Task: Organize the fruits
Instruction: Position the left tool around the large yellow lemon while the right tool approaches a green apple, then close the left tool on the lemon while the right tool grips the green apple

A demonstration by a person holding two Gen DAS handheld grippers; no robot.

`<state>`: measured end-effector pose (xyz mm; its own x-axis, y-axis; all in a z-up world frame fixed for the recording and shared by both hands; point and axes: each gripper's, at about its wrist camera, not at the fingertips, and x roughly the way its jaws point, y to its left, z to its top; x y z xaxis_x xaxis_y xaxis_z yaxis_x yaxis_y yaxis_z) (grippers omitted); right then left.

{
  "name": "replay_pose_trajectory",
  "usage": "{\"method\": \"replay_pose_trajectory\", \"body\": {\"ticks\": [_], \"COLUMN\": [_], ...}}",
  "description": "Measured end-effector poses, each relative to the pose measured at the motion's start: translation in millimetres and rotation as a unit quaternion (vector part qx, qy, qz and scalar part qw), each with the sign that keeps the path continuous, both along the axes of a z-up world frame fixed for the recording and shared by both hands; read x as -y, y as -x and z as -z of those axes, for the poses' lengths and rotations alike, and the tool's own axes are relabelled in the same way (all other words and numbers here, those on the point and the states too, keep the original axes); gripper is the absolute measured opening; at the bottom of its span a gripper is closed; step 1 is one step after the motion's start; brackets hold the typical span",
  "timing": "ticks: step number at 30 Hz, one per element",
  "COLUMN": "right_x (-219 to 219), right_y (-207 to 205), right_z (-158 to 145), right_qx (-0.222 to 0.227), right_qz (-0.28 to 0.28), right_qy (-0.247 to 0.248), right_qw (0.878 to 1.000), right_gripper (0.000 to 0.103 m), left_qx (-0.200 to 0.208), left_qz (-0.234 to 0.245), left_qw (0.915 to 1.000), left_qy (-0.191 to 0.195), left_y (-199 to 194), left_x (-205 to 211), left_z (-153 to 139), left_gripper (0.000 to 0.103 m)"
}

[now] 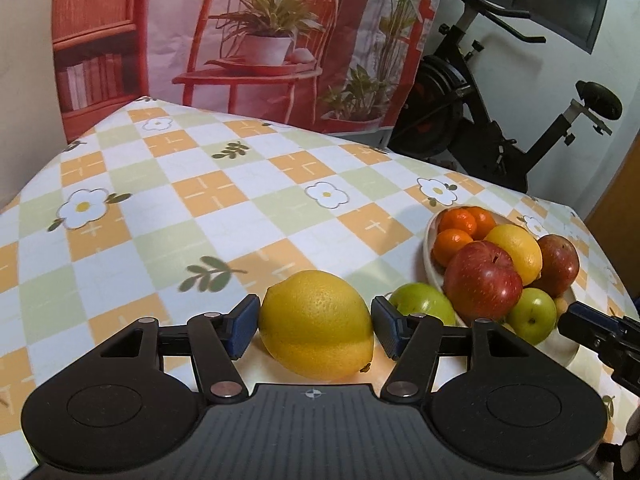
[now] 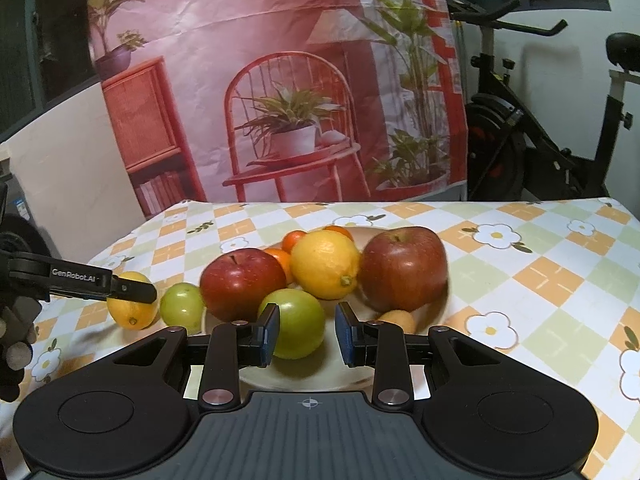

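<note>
A large yellow lemon [image 1: 316, 324] lies on the checked tablecloth between the pads of my left gripper [image 1: 314, 328], which stand close beside it without squeezing it; the gripper is open. The same lemon [image 2: 132, 314] shows in the right wrist view behind a left finger [image 2: 132, 292]. A green apple [image 1: 420, 304] rests on the cloth against the white plate [image 1: 430, 240]. The plate holds two red apples, a lemon, tangerines, a green apple [image 2: 298, 324] and a small orange fruit. My right gripper [image 2: 308, 334] hovers at the plate's near rim, jaws drawn close, holding nothing.
An exercise bike [image 1: 500, 120] stands beyond the table's far right corner. A printed backdrop [image 2: 280, 80] hangs behind the table. A gloved hand [image 2: 16, 332] holds the left gripper. Bare cloth [image 1: 180, 200] spreads left of the plate.
</note>
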<state>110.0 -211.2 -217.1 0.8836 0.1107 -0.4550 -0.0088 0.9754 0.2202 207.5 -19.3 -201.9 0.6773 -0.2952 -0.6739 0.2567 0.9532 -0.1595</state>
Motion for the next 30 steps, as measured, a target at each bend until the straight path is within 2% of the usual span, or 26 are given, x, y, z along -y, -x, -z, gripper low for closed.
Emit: {"method": "replay_pose_trajectory", "body": {"ticks": [8,18,26,30], "right_x": [-36.5,-100.5,-123.9,-122.4], "right_y": [-10.5,-46.6,-71.4,-70.5], "right_z": [-12.3,-19.1,-12.3,-11.6], "right_qx": [0.003,-0.019,-0.043,-0.046], "right_qz": [-0.043,-0.110,-0.118,-0.120], "right_qy": [0.023,0.065,0.101,0.094], "right_qw": [0.999,0.992,0.987,0.987], "right_gripper": [0.029,0.030,0.032,0.033], "left_qx": [0.003,0.014,0.022,0.023], "left_qz": [-0.029,-0.063,-0.058,-0.057], "left_qw": [0.9995,0.9977,0.9980,0.9981], "left_qy": [-0.015,-0.022,-0.011,-0.005], "left_y": [13.6,30.2,34.0,32.3], "left_x": [-40.1,-79.5,-87.7,-89.1], "left_z": [-4.4,-4.9,-2.6,-1.4], "left_gripper": [0.064,0.064,0.064,0.064]}}
